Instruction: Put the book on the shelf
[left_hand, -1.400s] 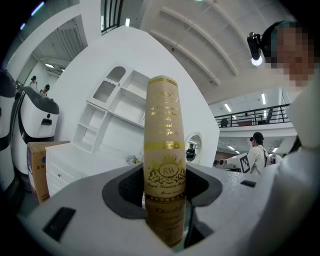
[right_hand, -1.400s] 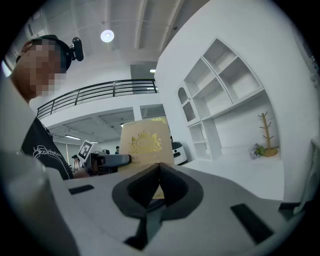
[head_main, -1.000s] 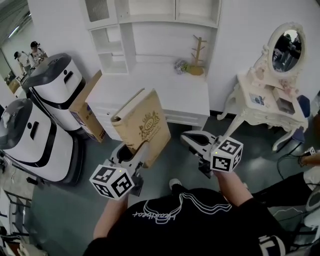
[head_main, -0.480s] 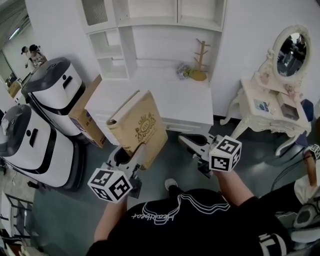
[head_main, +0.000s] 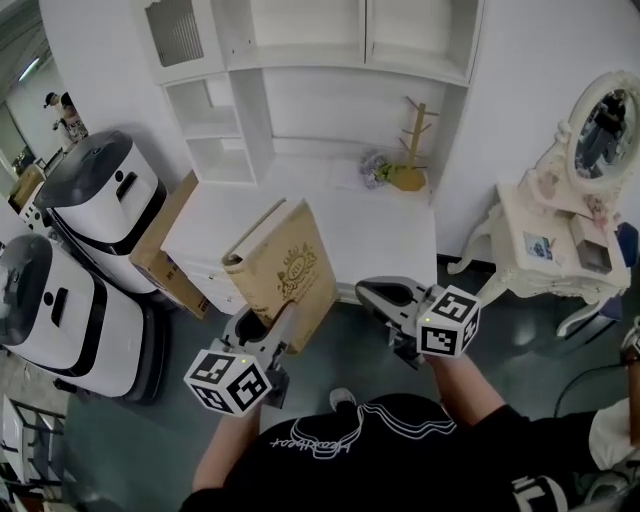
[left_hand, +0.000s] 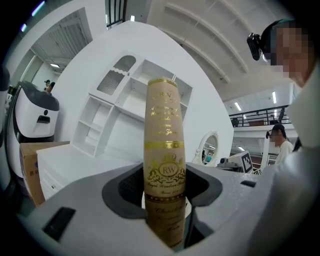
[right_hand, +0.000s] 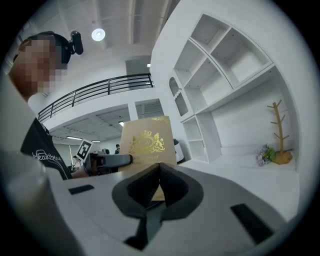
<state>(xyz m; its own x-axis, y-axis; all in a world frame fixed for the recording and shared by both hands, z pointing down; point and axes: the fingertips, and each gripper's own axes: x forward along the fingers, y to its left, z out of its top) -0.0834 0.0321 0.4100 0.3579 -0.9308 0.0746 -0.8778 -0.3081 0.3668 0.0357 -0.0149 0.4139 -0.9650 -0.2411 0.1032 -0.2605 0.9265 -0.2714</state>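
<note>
At far left we see two white machines standing on the floor, and a cardboard box leaning between them and the white table. Our left tool is clamped on the lower end of the book. In the left gripper view the gold-printed spine stands upright between the two jaws, both pressing on it. The book is in the air in front of the table's front edge, tilted a little, its crest cover facing right. The shelf rises at the back of the table, well apart from the book, its open compartments on the left side. Our right tool hovers just right of the book with its jaws closed together on nothing. Further right a wooden stand sits on the table, then a dressing table with an oval mirror.
</note>
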